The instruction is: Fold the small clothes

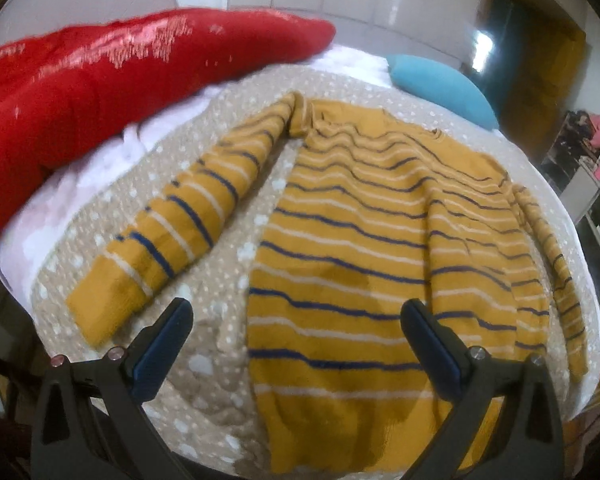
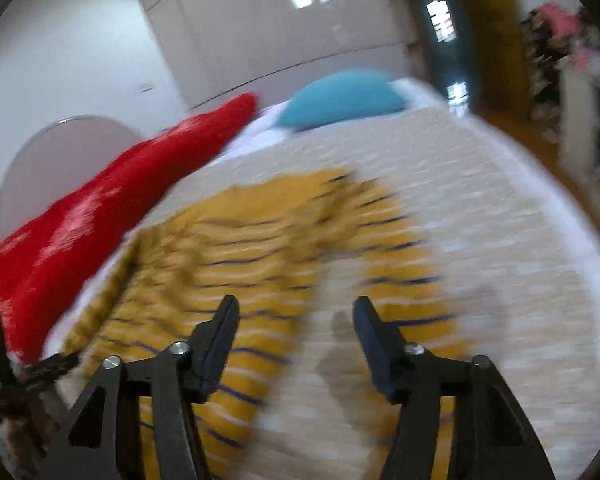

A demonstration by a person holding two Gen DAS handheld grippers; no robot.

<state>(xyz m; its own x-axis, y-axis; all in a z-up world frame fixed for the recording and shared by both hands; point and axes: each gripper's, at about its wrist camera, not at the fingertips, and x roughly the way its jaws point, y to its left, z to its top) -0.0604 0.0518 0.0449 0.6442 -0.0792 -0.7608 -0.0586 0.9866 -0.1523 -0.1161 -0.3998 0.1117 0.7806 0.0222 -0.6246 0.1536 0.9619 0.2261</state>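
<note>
Two black fingers of the left gripper (image 1: 296, 326) sit nearest the lens, spread wide with nothing between them, hovering over the lower part of one mustard-yellow sweater (image 1: 380, 248). One sweater is all there is to fold. It has thin navy and white stripes and lies flat, front down or up I cannot tell, on a beige bedspread (image 1: 204, 312) dotted with white spots. One sleeve (image 1: 172, 236) stretches out to the left of the body, apart from it along most of its length; the other sleeve (image 1: 552, 264) runs down the right edge, close against the body.

From the right wrist view, which is blurred, the right gripper (image 2: 296, 328) also has its two fingers spread wide and empty, above the gap between the sweater's body (image 2: 236, 264) and a sleeve (image 2: 404, 264).

Farther back on the bed lie one red blanket (image 1: 100, 80) at the left and one blue pillow (image 1: 440, 88) beyond the sweater's neckline.
</note>
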